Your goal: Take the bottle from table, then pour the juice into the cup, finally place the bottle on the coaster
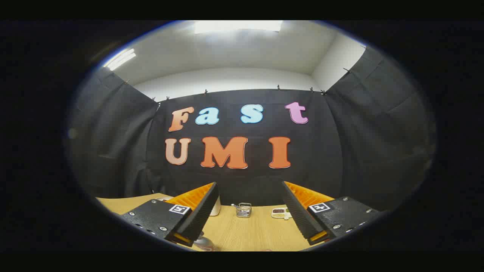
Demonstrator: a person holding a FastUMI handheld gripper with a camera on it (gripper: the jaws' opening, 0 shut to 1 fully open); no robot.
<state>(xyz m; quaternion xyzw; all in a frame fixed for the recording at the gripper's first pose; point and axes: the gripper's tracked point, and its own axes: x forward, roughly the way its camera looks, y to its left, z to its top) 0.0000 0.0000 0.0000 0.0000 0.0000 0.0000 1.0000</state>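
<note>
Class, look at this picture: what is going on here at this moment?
A hand-held claw hovers open above a wooden table, its fingers spread wide and holding nothing. Beyond the fingers, by the back edge of the table, stand a small clear glass container, a small white dish and a white object partly hidden behind one finger. Nothing has been picked up yet.

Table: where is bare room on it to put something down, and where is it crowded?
The table is bare between the open gripper's fingers, up to the glass jar. The far edge is crowded: a white cup behind one finger, the jar in the middle, a small flat item beside the other. Something round lies near one fingertip.
</note>
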